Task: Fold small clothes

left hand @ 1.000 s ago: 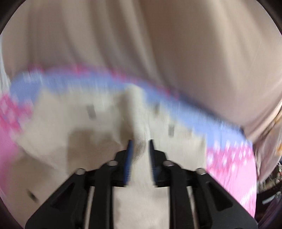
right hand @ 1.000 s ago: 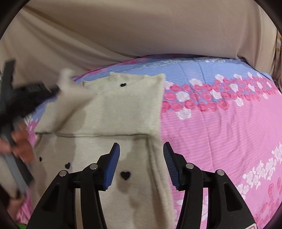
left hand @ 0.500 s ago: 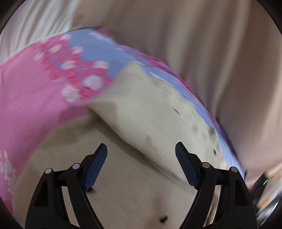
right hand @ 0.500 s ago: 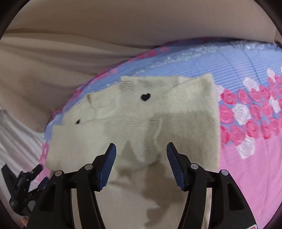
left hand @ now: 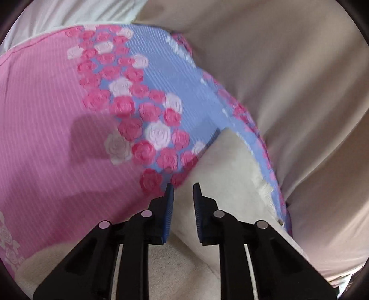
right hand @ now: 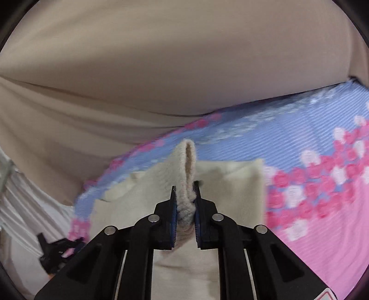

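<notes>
A cream knit sweater [right hand: 233, 184] lies on the pink and blue rose-print bed cover [right hand: 322, 242]. My right gripper [right hand: 185, 189] has its jaws closing, and they pinch a raised ridge of the knit [right hand: 189, 157] that stands up between the blue pads. In the left wrist view the sweater [left hand: 230, 175] fills the lower right, its edge running along the bed cover [left hand: 46, 138]. My left gripper [left hand: 183, 191] sits at that edge, jaws closing, with cream fabric filling the narrow gap between the pads.
Beige draped cloth [right hand: 161, 69] hangs behind the bed and shows again on the right [left hand: 299, 92]. White fabric [left hand: 57, 18] lies past the cover's far edge. The black frame of the other hand-held tool [right hand: 57, 251] sits at the lower left.
My left gripper swung from the sweater's middle to its side edge, opened wide, then closed on the edge. My right gripper moved up the sweater and closed from wide open onto a ridge of knit.
</notes>
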Action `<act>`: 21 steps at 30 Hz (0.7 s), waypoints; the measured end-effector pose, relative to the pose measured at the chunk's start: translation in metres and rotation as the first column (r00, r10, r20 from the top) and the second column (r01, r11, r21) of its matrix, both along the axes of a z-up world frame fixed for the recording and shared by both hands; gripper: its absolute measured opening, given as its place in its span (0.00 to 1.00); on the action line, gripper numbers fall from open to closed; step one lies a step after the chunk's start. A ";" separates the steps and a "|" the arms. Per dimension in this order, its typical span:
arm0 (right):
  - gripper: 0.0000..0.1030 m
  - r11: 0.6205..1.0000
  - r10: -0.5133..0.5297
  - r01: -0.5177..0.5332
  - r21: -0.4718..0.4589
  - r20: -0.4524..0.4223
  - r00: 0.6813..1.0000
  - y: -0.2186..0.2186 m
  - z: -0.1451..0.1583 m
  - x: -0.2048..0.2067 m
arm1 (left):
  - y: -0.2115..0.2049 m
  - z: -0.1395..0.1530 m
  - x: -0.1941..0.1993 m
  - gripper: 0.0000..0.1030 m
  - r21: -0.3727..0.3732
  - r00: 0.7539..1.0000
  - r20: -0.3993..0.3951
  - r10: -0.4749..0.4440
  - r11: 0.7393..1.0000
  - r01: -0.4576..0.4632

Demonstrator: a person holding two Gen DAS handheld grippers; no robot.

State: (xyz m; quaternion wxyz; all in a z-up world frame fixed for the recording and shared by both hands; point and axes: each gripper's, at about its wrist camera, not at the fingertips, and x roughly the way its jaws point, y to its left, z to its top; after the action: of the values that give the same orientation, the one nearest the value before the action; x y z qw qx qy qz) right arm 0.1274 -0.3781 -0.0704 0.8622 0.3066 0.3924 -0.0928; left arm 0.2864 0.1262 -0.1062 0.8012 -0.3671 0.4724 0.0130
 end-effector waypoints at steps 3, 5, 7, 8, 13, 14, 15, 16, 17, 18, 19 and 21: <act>0.11 0.999 -0.009 0.012 0.033 -0.086 0.996 -0.011 -0.035 -0.002 | -0.006 -0.006 -0.013 0.16 -0.075 1.000 -0.020 -0.014 0.997 0.013; 0.11 1.000 0.007 -0.005 0.018 -0.087 0.996 -0.006 -0.042 -0.007 | -0.010 -0.002 -0.032 0.25 -0.122 1.000 -0.005 -0.016 0.992 0.016; 0.12 0.999 0.011 -0.009 0.031 -0.082 0.997 -0.002 -0.047 -0.007 | -0.017 -0.003 -0.044 0.30 -0.141 0.999 -0.024 -0.030 0.990 0.026; 0.12 0.999 0.010 -0.007 0.033 -0.083 0.996 -0.001 -0.049 -0.008 | -0.025 -0.005 -0.048 0.31 -0.154 0.998 -0.036 -0.051 0.987 0.045; 0.12 0.999 0.017 -0.015 0.043 -0.053 0.998 0.003 -0.041 0.000 | -0.045 -0.020 -0.030 0.33 -0.133 0.997 -0.072 -0.025 0.991 0.015; 0.12 0.999 0.023 -0.021 0.043 -0.044 0.999 0.004 -0.037 -0.002 | -0.039 -0.025 -0.023 0.25 -0.126 0.996 -0.083 0.011 0.992 -0.021; 0.12 0.999 0.031 -0.029 0.044 -0.032 0.999 0.004 -0.032 -0.002 | -0.033 -0.027 -0.020 0.20 -0.128 0.996 -0.085 0.032 0.991 -0.043; 0.12 0.998 0.044 -0.043 0.044 -0.015 0.999 0.005 -0.026 -0.003 | -0.023 -0.027 -0.013 0.12 -0.133 0.995 -0.082 0.059 0.989 -0.070; 0.12 0.997 0.059 -0.059 0.042 -0.002 0.998 0.007 -0.021 -0.004 | -0.015 -0.024 -0.012 0.09 -0.131 0.994 -0.068 0.080 0.987 -0.089; 0.12 0.996 0.076 -0.076 0.038 0.007 0.997 0.010 -0.018 -0.004 | -0.007 -0.019 -0.011 0.08 -0.116 0.993 -0.045 0.106 0.987 -0.111; 0.12 0.996 0.087 -0.087 0.034 0.008 0.996 0.013 -0.018 -0.003 | -0.002 -0.016 -0.011 0.08 -0.103 0.992 -0.027 0.119 0.987 -0.121; 0.12 0.995 0.102 -0.103 -0.007 -0.043 0.994 0.021 -0.034 0.000 | 0.008 -0.018 -0.010 0.08 -0.096 0.992 -0.027 0.127 0.987 -0.129</act>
State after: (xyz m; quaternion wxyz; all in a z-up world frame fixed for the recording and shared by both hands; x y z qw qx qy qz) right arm 0.1272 -0.3574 -0.1042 0.8587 0.2801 0.4254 -0.0566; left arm 0.2761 0.1341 -0.1245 0.7749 -0.4351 0.4563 0.0454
